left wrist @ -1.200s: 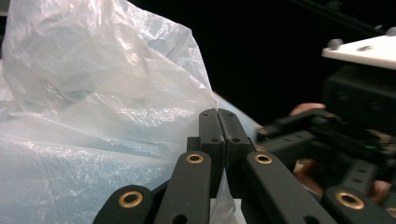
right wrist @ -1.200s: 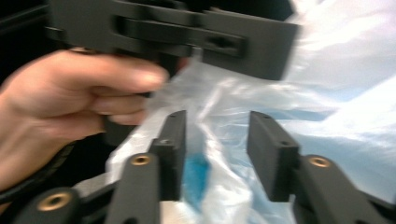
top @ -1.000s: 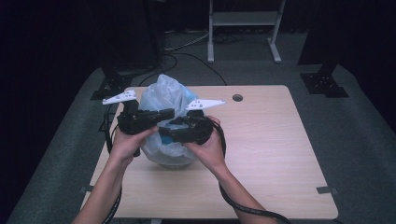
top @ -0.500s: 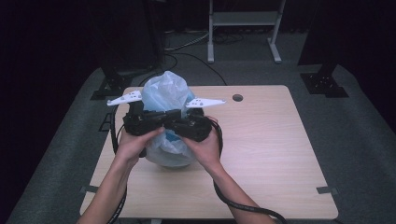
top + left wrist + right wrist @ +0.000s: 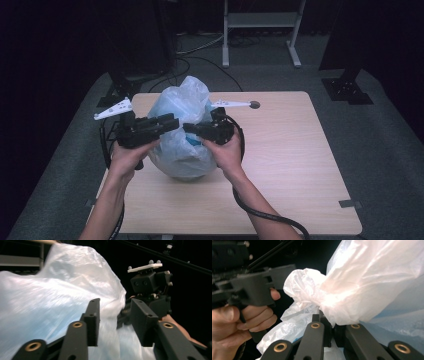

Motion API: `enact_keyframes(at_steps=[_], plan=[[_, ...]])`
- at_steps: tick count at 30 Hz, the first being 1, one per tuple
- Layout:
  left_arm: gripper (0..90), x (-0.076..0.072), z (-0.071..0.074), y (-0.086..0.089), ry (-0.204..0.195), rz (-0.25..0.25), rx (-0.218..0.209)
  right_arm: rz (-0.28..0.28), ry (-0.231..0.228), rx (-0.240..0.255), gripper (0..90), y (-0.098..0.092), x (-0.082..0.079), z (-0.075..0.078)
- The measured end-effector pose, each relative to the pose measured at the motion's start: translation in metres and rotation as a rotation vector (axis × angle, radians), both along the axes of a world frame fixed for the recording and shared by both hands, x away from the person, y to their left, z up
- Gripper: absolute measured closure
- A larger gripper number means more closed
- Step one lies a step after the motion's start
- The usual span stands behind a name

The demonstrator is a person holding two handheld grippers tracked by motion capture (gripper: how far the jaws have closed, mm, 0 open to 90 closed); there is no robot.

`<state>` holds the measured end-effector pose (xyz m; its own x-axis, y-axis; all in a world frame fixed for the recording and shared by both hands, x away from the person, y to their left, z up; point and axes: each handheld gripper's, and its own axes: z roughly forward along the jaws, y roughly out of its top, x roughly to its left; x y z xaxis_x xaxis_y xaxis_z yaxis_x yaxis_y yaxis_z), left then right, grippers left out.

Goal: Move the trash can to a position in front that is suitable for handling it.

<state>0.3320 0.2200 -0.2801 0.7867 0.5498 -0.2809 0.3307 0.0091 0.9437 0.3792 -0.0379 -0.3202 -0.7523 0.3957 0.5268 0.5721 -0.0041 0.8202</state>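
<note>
A puffy, translucent white-and-blue plastic bag sits on the wooden table. My right gripper is at the bag's front. In the right gripper view it is shut on a bunched fold of the bag, having just closed on it. My left gripper faces it from the left. Its jaws have just been opening and now stand apart, with loose bag plastic between and behind them, unpinched. The right gripper shows beyond them.
A small dark round hole is in the table top behind the bag. A metal stand, cables and black stand bases are on the grey floor beyond. A strip of tape marks the table's right front.
The two grippers were pressed together at the bag's front. Now the left gripper has drawn a little to the left and its jaws have parted; the right one has stayed put.
</note>
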Motion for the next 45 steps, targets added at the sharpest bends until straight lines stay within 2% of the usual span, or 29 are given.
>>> enact_keyframes(at_steps=[2, 3, 5, 8, 10, 12, 16, 21, 24, 26, 29, 35, 45], plan=[[52.7, -0.003, -0.002, 0.005, -0.01, 0.024, 0.002, -0.001, 0.007, -0.003, 88.4, -0.002, 0.003, 0.001], [44.9, -0.006, -0.004, 0.007, -0.02, 0.048, 0.007, 0.0, 0.012, -0.001, 88.4, -0.003, 0.005, 0.002], [44.0, -0.013, -0.008, 0.012, -0.043, 0.086, 0.019, 0.0, 0.012, -0.001, 88.4, -0.004, 0.006, 0.002], [37.8, -0.018, -0.014, 0.018, -0.057, 0.121, 0.033, 0.001, 0.021, 0.0, 88.4, -0.005, 0.011, 0.006], [34.3, -0.022, -0.02, 0.023, -0.06, 0.136, 0.027, 0.002, 0.024, -0.006, 88.4, -0.005, 0.014, 0.009], [31.9, -0.026, -0.027, 0.027, -0.062, 0.162, 0.044, 0.001, 0.024, -0.007, 88.3, -0.006, 0.015, 0.01], [24.8, -0.034, -0.038, 0.035, -0.073, 0.184, 0.062, 0.001, 0.035, -0.001, 88.4, -0.007, 0.02, 0.016], [17.8, -0.044, -0.054, 0.044, -0.076, 0.21, 0.054, 0.0, 0.04, 0.005, 88.4, -0.009, 0.025, 0.02], [16.2, -0.042, -0.057, 0.047, -0.065, 0.2, 0.065, -0.002, 0.041, 0.002, 88.4, -0.009, 0.028, 0.025], [10.5, -0.043, -0.056, 0.051, -0.07, 0.208, 0.05, -0.001, 0.039, 0.015, 88.4, -0.008, 0.03, 0.03], [9.9, -0.045, -0.056, 0.056, -0.08, 0.216, 0.064, 0.0, 0.03, 0.021, 88.4, -0.007, 0.032, 0.039], [9.1, -0.049, -0.059, 0.065, -0.078, 0.225, 0.055, 0.004, 0.014, 0.028, 88.4, -0.005, 0.036, 0.054], [9.0, -0.048, -0.065, 0.065, -0.069, 0.235, 0.086, -0.02, -0.014, 0.031, 88.4, -0.014, 0.039, 0.079]])
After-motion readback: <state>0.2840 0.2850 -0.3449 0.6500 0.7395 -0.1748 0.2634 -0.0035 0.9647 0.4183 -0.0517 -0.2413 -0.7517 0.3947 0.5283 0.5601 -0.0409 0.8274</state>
